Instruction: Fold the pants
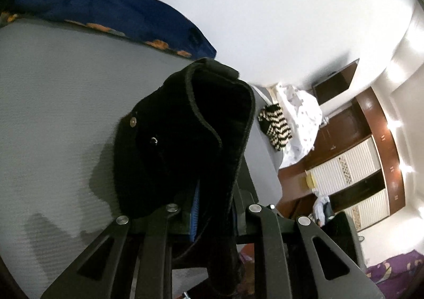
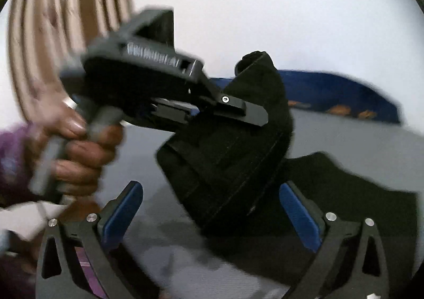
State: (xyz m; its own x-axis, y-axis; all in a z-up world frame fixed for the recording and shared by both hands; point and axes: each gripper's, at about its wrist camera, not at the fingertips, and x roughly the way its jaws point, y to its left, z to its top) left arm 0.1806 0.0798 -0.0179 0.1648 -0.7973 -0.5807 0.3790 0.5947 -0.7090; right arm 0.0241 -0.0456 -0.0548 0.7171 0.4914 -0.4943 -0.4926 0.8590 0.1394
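The black pants [image 1: 185,134] hang bunched above the grey bed sheet [image 1: 53,113], waistband and a metal button facing the left wrist camera. My left gripper [image 1: 212,201] is shut on the pants, and the cloth hides most of its fingers. In the right wrist view a hand [image 2: 79,145] holds the left gripper [image 2: 254,113], which lifts one part of the pants [image 2: 233,166] while the other part trails on the sheet to the right. My right gripper [image 2: 212,206] stands wide open below the raised fold, its blue pads [image 2: 124,209] touching nothing.
A blue blanket with orange marks [image 1: 119,15] lies along the bed's far edge against a white wall. A black-and-cream striped cloth [image 1: 275,124] and a white heap [image 1: 299,113] lie at the bed's end. A wooden wardrobe [image 1: 357,161] stands beyond, and a striped curtain [image 2: 66,7] hangs behind the hand.
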